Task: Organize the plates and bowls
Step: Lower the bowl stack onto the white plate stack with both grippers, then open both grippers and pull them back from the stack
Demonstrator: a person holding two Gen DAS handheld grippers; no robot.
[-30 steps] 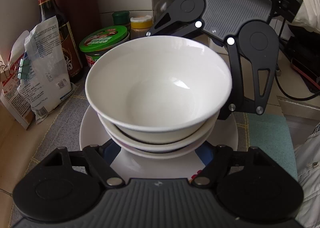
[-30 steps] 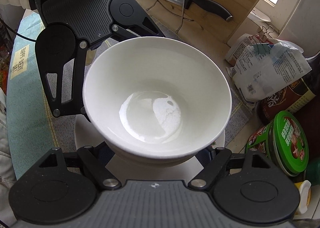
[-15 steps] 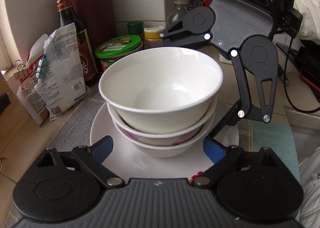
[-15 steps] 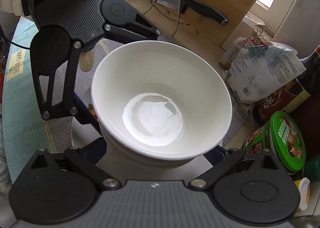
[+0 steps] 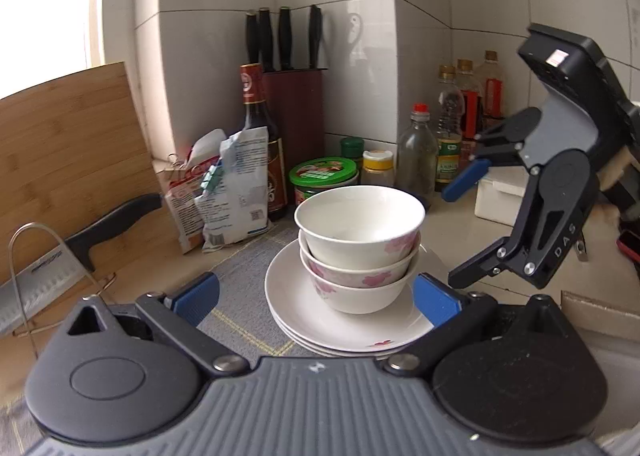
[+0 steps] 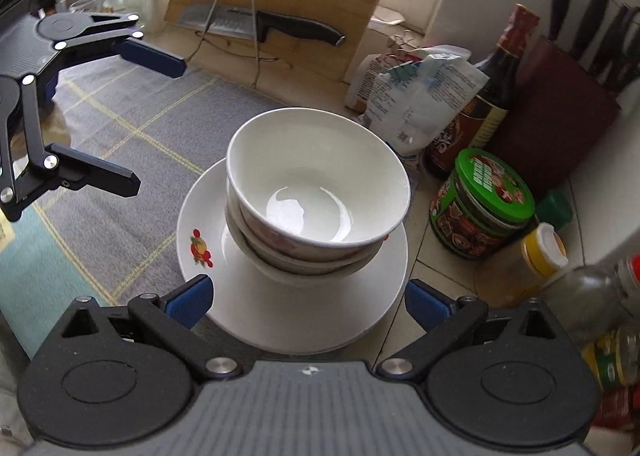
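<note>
Crowding the bowls (image 5: 359,234): green-lidded jar (image 5: 323,177), bottles (image 5: 416,151), packets (image 5: 232,187).

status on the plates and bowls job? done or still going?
Looks about done. Done: three bowls sit nested on the stack of plates on the grey mat. In hand: nothing. The left gripper is opening with nothing pressed between its pads, and the right gripper is open, both clear of the stack. Left: no loose plate or bowl shows elsewhere in either view.
</note>
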